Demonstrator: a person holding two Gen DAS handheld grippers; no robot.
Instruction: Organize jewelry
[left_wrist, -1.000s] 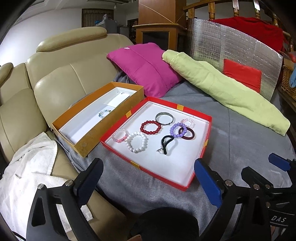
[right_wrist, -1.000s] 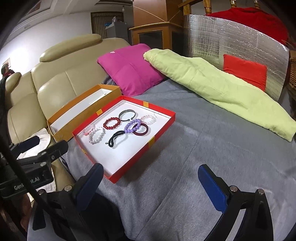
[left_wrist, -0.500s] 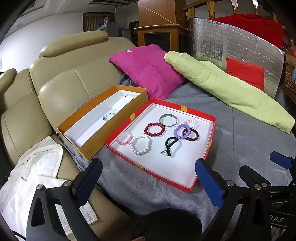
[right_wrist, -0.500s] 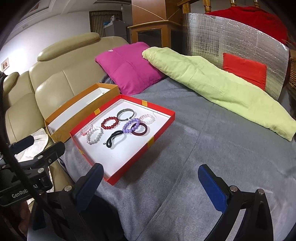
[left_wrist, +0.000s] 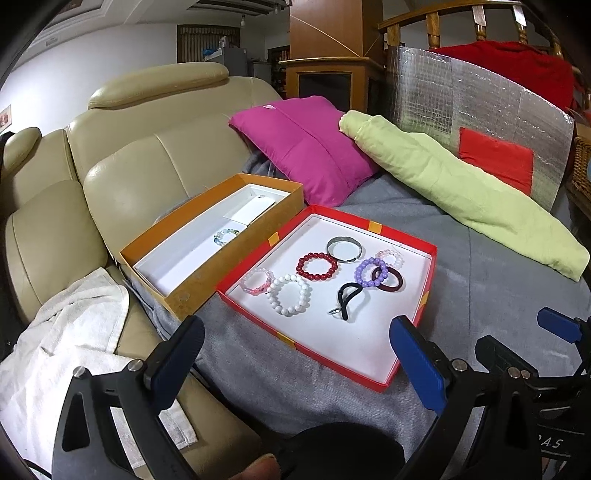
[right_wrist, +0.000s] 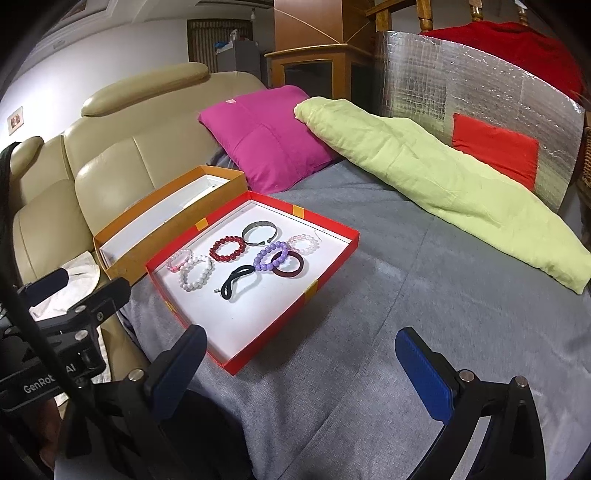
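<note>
A red tray (left_wrist: 373, 382) (right_wrist: 334, 271) lies on the grey blanket and holds several bracelets: white beads (left_wrist: 289, 298), red beads (left_wrist: 317, 266), purple beads (left_wrist: 369, 272), a silver bangle (left_wrist: 344, 249), a dark red ring (left_wrist: 388, 278) and a black hair tie (left_wrist: 347, 298). An orange box (left_wrist: 192, 291) (right_wrist: 147, 254) to its left holds one pale bead bracelet (left_wrist: 224, 236). My left gripper (left_wrist: 295, 354) is open and empty, just short of the tray's near edge. My right gripper (right_wrist: 301, 363) is open and empty, near the tray's right corner.
A beige leather sofa (left_wrist: 122, 162) is on the left with a white towel (left_wrist: 55, 343) on its seat. A magenta cushion (left_wrist: 306, 144), a yellow-green roll (left_wrist: 461, 192) and a silver foil board (left_wrist: 480, 107) stand behind the tray. Grey blanket (right_wrist: 424, 314) stretches to the right.
Both grippers have drawn back and up a little, so the tray and box sit slightly farther off and lower in view. Both stay open and empty. No jewelry has moved.
</note>
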